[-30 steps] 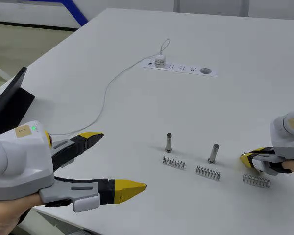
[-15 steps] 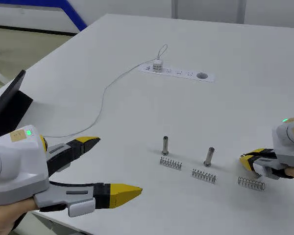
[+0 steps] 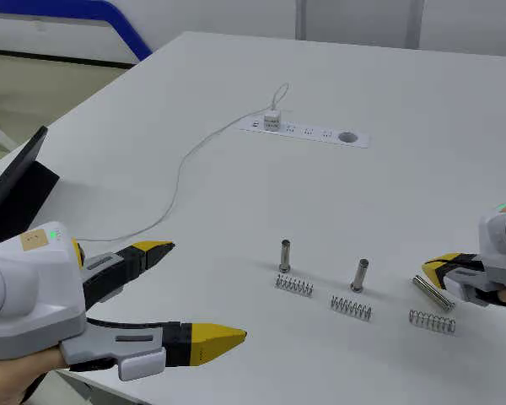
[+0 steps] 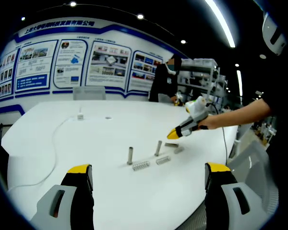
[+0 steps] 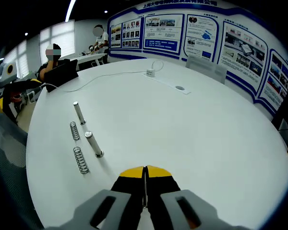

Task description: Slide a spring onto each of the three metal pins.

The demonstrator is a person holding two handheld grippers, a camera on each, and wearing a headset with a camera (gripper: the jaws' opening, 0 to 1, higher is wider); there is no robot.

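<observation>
Silvery steel, two short metal pins stand upright on the white table [image 3: 363, 194]: the left pin [image 3: 284, 255] and the middle pin [image 3: 359, 275]. The third pin [image 3: 433, 294] lies flat, slanting, just beside the right gripper [image 3: 430, 268], whose jaws are pressed together, empty. Coiled wire springs [image 3: 352, 308] lie crosswise before each. The left gripper [image 3: 190, 291] gapes wide, empty. Posters [image 4: 62, 62] cover the wall.

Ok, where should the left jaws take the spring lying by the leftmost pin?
Probably across the coils near one end of the spring, coming down from above: it lies flat on the table, crosswise in front of the upright pin, and that leaves the other end free to slip over it.
</observation>
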